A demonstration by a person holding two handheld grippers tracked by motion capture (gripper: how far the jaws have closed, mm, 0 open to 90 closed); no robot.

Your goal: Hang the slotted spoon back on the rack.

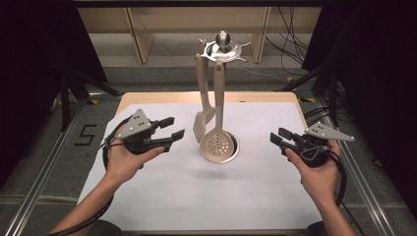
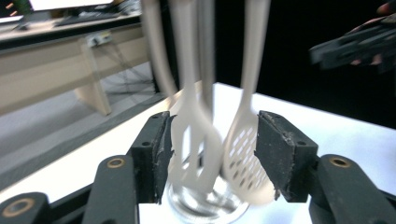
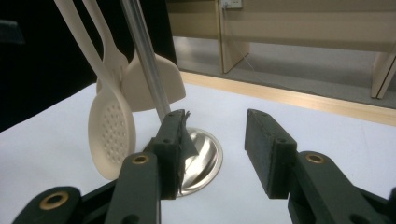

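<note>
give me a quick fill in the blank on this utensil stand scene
1. The perforated spoon hangs from a metal ____.
2. The slotted spatula hangs to the ____ of the spoon in the high view.
3. The left tongs stand ____, with nothing gripped.
4. The stand's round base rests on a ____ sheet.

Missing words: stand; left; open; white

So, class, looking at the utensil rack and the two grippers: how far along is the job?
Done: the slotted spoon and the spatula hang on the rack.

In hand: nothing. The left gripper has open, empty jaws aimed at the utensils; the right gripper is open too, off to the side.

Left: judging by that aim, probably gripping a utensil, which hasn't happened yet.
</note>
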